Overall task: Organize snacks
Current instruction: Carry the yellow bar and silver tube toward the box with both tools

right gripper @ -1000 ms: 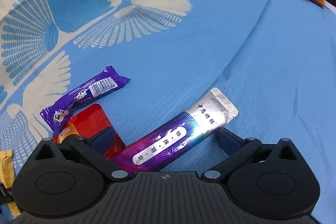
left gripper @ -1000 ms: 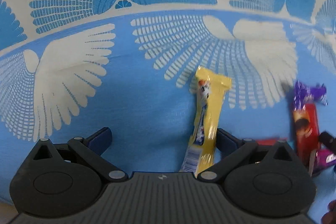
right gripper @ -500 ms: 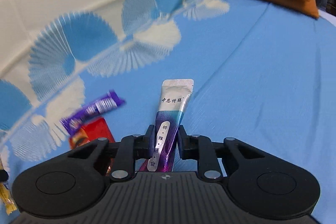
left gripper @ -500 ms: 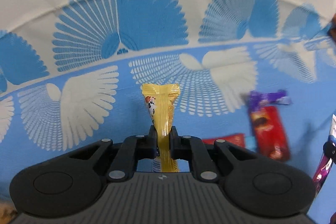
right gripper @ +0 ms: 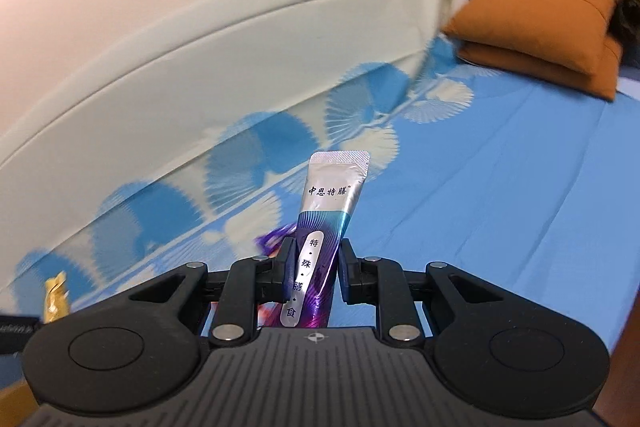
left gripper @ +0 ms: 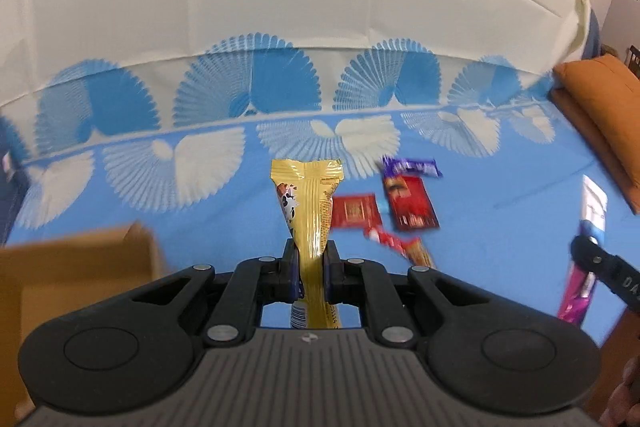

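Both tongs have closed and risen off the bed (left gripper: 500, 195): left tongs (left gripper: 311, 277) pinch the yellow snack bar (left gripper: 308, 211), right tongs (right gripper: 313, 277) the purple-silver sachet (right gripper: 324, 227), probably bound for the cardboard box (left gripper: 72, 267).

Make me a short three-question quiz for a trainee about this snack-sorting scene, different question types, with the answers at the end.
1. True or false: the left gripper is shut on the yellow packet.
2. Multiple choice: what does the right gripper hold? A) a red wrapper B) a silver and purple sachet C) nothing
3. Fill in: in the left wrist view, the cardboard box sits at the lower ____ of the picture.

Key: 1 true; 2 B; 3 left. The red wrappers lie loose on the blue sheet.
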